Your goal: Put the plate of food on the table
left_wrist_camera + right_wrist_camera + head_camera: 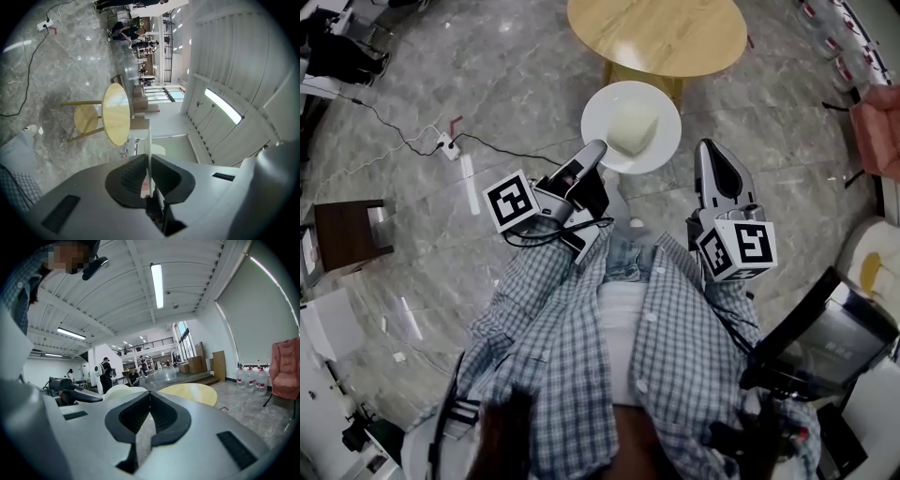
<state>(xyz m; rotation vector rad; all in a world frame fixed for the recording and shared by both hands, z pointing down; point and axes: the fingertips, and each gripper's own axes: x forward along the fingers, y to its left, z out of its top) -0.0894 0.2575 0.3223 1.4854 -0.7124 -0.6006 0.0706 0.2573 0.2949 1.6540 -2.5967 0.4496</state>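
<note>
A white plate (609, 117) carrying a pale block of food (633, 127) hangs over the marble floor, just short of the round wooden table (656, 33). My left gripper (596, 150) is shut on the plate's near rim. In the left gripper view the plate (149, 138) stands edge-on between the dark pads (131, 174), with the table (116, 114) beyond. My right gripper (710, 150) is to the right of the plate, apart from it. In the right gripper view its jaws (150, 393) meet with nothing between them, and the plate (117, 391) and table (190, 392) lie ahead.
A power strip with a black cable (445, 143) lies on the floor at left. A dark brown stand (347, 232) sits further left, and a pink chair (877, 127) at right. Water bottles (248, 378) line a wall. People stand far off (105, 373).
</note>
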